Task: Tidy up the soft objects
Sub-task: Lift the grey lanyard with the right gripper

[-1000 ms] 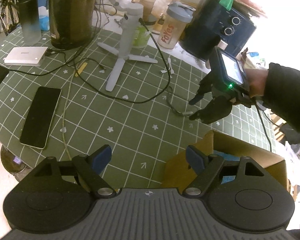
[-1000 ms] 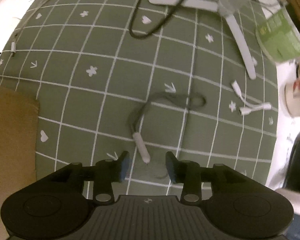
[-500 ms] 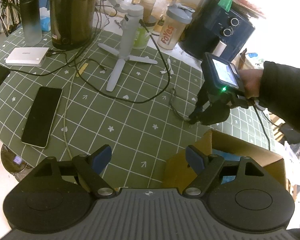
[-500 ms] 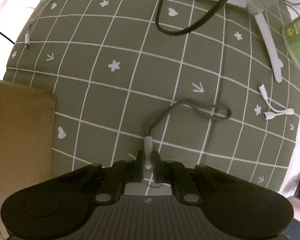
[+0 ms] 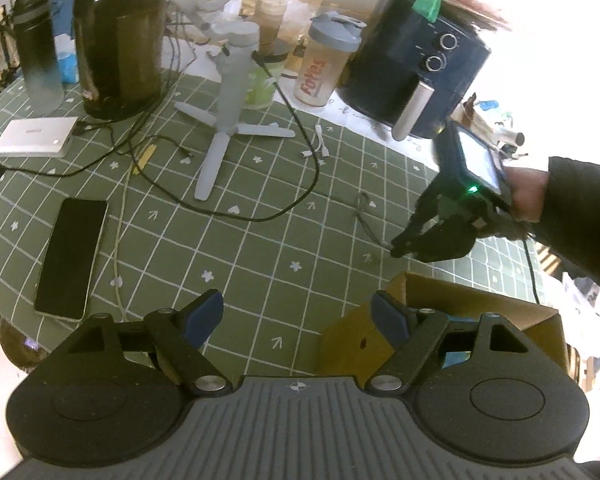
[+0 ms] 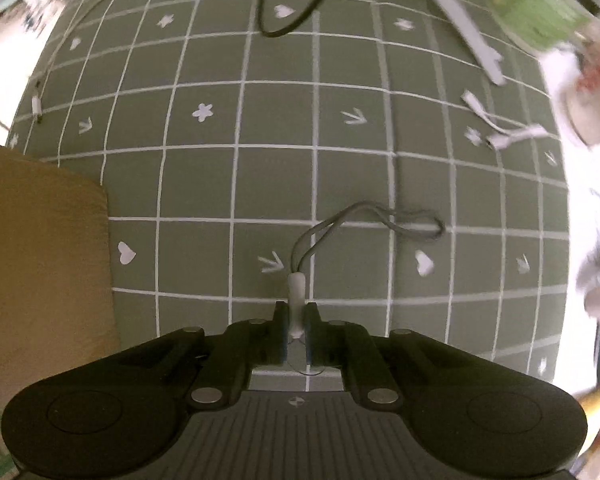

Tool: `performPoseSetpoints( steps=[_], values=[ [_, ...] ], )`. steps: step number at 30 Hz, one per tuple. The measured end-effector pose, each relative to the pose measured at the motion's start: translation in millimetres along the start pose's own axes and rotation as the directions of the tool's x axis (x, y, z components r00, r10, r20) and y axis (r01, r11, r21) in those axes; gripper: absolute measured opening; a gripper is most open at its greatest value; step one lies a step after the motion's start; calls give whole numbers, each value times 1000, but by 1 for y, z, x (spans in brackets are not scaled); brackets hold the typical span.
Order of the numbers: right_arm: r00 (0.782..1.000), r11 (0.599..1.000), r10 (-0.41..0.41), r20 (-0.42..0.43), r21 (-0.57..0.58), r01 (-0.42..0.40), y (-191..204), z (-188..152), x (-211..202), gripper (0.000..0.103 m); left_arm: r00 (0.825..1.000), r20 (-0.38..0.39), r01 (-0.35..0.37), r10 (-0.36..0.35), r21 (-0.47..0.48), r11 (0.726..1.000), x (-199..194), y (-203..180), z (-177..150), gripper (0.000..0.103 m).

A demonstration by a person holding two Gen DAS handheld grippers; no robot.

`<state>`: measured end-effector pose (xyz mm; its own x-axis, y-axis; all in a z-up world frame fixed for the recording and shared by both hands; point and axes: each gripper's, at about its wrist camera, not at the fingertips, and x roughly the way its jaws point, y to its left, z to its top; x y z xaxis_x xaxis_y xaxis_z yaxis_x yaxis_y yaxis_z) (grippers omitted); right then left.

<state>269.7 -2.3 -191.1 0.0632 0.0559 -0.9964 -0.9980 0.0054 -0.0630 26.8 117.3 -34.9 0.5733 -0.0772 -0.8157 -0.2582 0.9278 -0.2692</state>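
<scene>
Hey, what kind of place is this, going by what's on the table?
Probably a home kitchen or dining table doubling as a workspace: an electric kettle, an air fryer and a shaker bottle stand on a green grid tablecloth, amid cables.

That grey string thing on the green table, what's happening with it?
A person is tidying up with a grabber tool in each hand. The right claw is pinched shut on the white plug end of the grey cord, while the looped rest of the cord lies on the green mat. The left claw is wide open, holding nothing, beside the cardboard box. The cord hasn't gone into the box yet; that's probably next.
</scene>
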Motion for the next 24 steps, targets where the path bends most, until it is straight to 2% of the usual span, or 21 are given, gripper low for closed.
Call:
performPoseSetpoints(
  steps=[6,12,18,24],
  values=[
    [994,992,-29,103,127,16,-2,-32,-31,10,1000,-8,14,-14,48,999,6,-7,10,81],
    [974,966,-92,205,258,37,-5,-45,-55,10,999,-19,32,-30,101,994,12,-17,20,81],
    [951,917,-152,271,397,34,-5,-72,-77,10,999,-27,47,-43,158,986,19,-27,34,81],
    [933,847,-211,290,531,26,-2,-99,-90,10,998,-61,42,-29,229,973,33,-40,52,81]
  ],
)
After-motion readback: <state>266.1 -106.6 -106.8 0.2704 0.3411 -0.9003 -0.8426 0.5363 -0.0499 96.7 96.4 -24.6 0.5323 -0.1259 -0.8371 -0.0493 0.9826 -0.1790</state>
